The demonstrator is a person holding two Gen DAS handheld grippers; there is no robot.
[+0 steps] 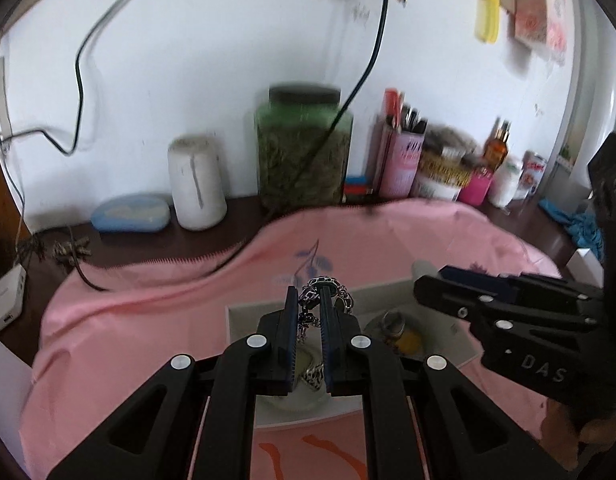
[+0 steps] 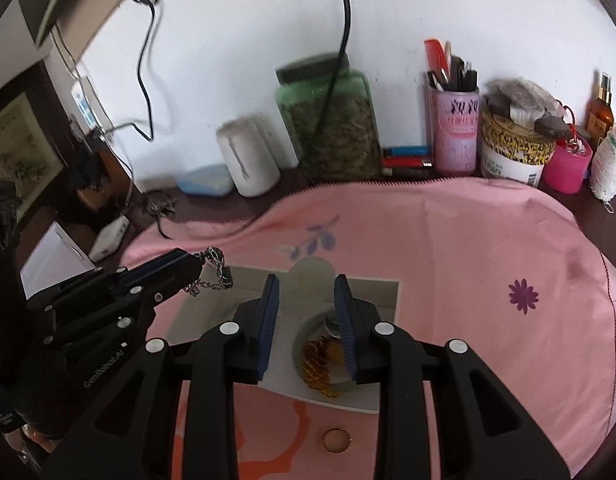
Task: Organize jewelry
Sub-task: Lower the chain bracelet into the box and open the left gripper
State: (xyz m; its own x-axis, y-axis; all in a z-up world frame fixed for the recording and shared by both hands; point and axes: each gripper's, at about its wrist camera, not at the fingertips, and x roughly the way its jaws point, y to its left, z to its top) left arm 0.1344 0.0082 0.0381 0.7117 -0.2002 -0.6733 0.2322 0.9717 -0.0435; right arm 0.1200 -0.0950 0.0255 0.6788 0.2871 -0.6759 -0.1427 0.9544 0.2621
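Observation:
My left gripper (image 1: 308, 292) is shut on a silver chain (image 1: 314, 300), which loops over its fingertips and hangs down between them. Below it a grey-white tray (image 1: 243, 316) lies on the pink cloth. The right wrist view shows the same left gripper (image 2: 195, 266) with the silver chain (image 2: 213, 276) dangling over the tray's (image 2: 388, 292) far left corner. My right gripper (image 2: 305, 280) is shut on a pale round translucent disc (image 2: 310, 276) above the tray. A small dish (image 2: 301, 340) under it holds a gold chain (image 2: 318, 364) and a ring (image 2: 332, 324).
A pink cloth (image 2: 448, 240) covers the dark table. Along the wall stand a green jar (image 2: 332, 120), a white cylinder (image 2: 247, 160), a blue case (image 2: 205, 180), a pink pen cup (image 2: 454, 132) and tins. Black cables hang down the wall. A beige ring (image 2: 336, 439) lies nearer on the cloth.

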